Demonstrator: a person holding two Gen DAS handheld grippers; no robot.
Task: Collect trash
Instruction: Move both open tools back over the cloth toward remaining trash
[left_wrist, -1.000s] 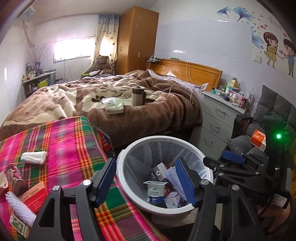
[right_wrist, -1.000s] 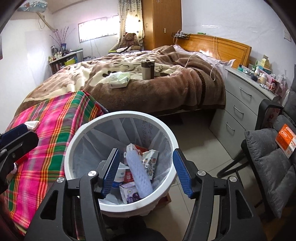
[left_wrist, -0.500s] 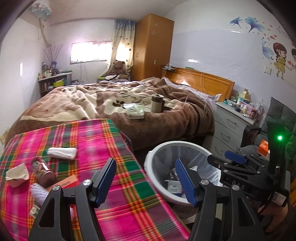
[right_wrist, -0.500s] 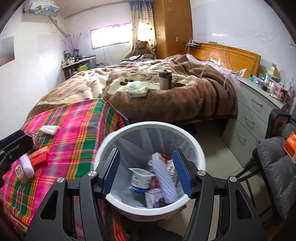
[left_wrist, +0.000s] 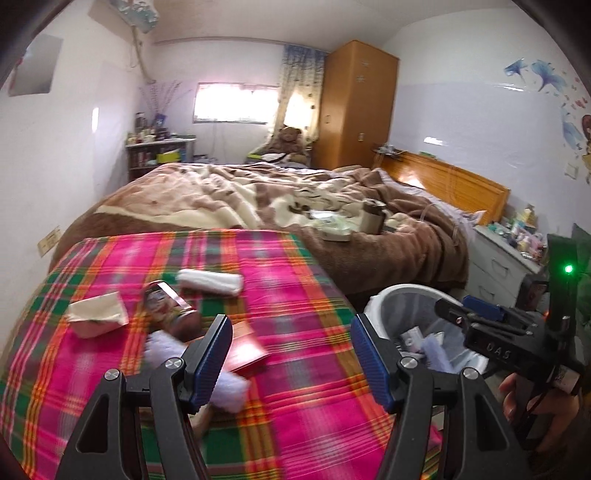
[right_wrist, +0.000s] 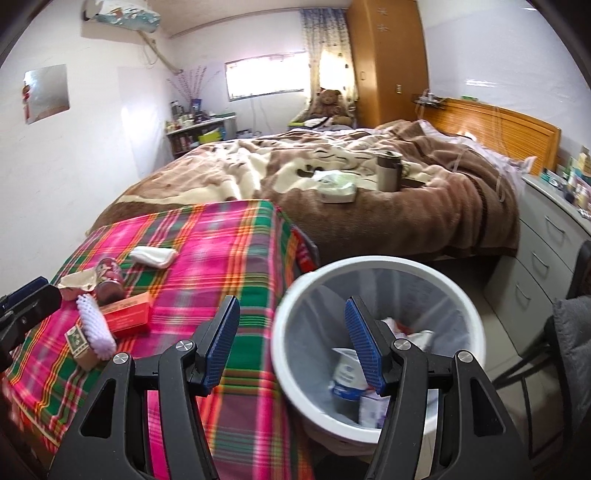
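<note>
Ribbed blue pads (left_wrist: 212, 360) that look like rubber line the left gripper (left_wrist: 291, 363), on matt black plastic arms with shiny metal screw heads; the right gripper (right_wrist: 293, 343) is built the same. Under both lies a woven plaid cloth (right_wrist: 229, 258), matt. Ahead and left of the left claw sit a soft white cloth roll (left_wrist: 210, 281), a glossy printed can (left_wrist: 168, 304) and a smooth red cardboard box (left_wrist: 245, 349). Below the right claw, the bin (right_wrist: 476, 325) has a smooth white plastic rim and a thin translucent liner. Beyond, a fuzzy brown blanket (right_wrist: 369, 206) and a varnished wooden headboard (right_wrist: 495, 129).
</note>
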